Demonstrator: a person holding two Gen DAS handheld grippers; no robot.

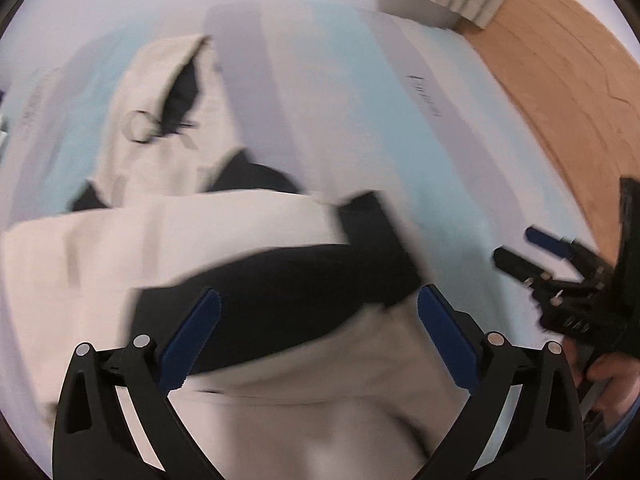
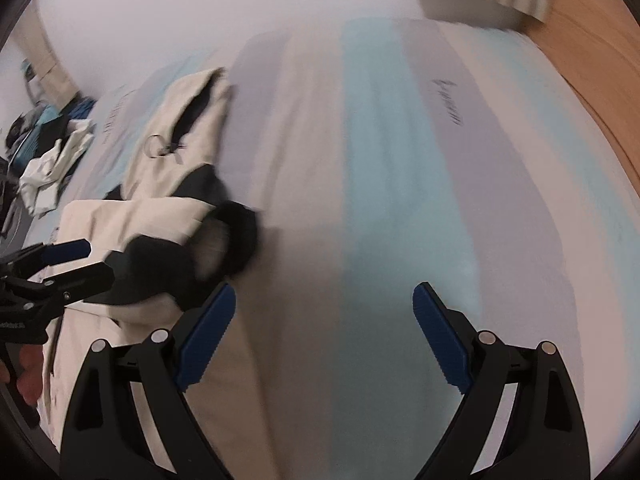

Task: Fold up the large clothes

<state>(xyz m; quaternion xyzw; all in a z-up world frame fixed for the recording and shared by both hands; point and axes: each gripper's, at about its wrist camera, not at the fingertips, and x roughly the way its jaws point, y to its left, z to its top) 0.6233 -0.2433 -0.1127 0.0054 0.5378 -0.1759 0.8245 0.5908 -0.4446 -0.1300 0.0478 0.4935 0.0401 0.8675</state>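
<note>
Cream-and-black jacket (image 1: 248,240) lies half-folded on the striped bed sheet (image 1: 360,100), both tongs open and empty.

Left gripper (image 1: 318,336) hovers wide over the black sleeve; right gripper (image 2: 324,336) gapes above bare sheet beside it. Risks: the loosely laid sleeve may slide off and undo the fold, or a pinch may snag the sheet too. Count: one jacket, two grippers, one clothes heap (image 2: 52,160).

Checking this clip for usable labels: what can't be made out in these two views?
- Printed lettering on the bedsheet: motion blur smears it in both views.
- Cream-and-black jacket, left wrist view: its lower part is cut off by the frame edge.
- Clothes pile, right wrist view: small and blurred at the edge.
</note>
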